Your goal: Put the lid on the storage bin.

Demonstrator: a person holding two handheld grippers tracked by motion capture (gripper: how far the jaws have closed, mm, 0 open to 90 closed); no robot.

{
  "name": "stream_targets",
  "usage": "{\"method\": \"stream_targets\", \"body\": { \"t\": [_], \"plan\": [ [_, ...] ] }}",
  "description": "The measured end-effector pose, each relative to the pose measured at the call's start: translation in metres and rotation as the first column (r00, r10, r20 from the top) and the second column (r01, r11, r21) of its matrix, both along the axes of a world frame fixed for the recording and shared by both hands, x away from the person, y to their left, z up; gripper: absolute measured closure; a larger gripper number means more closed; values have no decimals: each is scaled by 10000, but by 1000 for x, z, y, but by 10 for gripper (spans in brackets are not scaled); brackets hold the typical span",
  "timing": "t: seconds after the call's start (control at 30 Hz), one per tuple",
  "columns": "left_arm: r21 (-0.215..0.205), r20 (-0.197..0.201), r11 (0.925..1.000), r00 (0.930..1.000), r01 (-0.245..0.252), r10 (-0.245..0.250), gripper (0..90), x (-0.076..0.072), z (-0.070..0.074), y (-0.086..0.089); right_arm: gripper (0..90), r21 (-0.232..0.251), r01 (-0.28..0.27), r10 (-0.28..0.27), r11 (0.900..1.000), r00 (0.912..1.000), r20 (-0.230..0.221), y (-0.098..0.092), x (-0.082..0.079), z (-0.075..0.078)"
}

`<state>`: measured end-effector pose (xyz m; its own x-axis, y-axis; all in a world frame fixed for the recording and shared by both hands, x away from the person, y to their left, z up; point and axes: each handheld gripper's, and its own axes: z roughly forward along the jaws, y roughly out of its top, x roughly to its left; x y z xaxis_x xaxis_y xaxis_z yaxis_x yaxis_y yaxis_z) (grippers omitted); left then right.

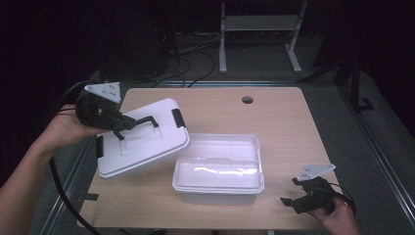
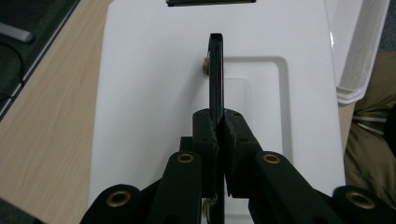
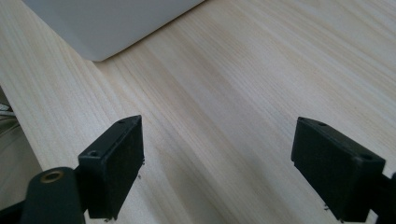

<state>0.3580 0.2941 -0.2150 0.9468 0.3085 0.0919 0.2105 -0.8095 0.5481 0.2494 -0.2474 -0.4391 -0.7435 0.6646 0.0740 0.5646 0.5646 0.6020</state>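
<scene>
— Over the left half of the bench, what is the left tool doing?

— It is clamped on the black handle of the white lid. The left gripper view shows both jaws pressed flat against the handle, which stands upright on edge between them.

— And where does the lid sit relative to the box?

— The open white box stands toward the bench's near edge, to the right of the lid. The lid hangs tilted, its right corner overlapping the box's left rim; whether they touch I cannot tell. Its long axis runs slantwise, up toward the right, while the box lies roughly square to the bench edge.

— So the next move turns on that?

— I judge so: the box lies rightward and nearer from the left tool, and the lid would need turning to match.

— The right tool?

— Spread wide, empty, low over bare wood just right of the box's near corner.

— How does the lid look?

— Smooth white plastic, recessed centre panel, black latches at its ends.
</scene>
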Motion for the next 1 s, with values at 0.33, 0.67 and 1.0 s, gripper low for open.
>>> {"method": "stream_targets", "body": {
  "t": [0.33, 0.67, 1.0],
  "plan": [
    [-16, -47, 9954, 9954, 954, -954, 848, 1, 4, -52, 154, 178, 20, -19, 9998, 10000, -51, -2, 0, 1],
    [5, -105, 9803, 9802, 1977, -1976, 848, -3, 4, -108, 150, 337, 79, -83, 9994, 9999, 107, -7, 0, 5],
    [93, -373, 9614, 9609, 2750, -2745, 848, -8, -4, -148, 150, 381, 2, -9, 9993, 9998, 175, -7, -1, 6]
  ]
}}
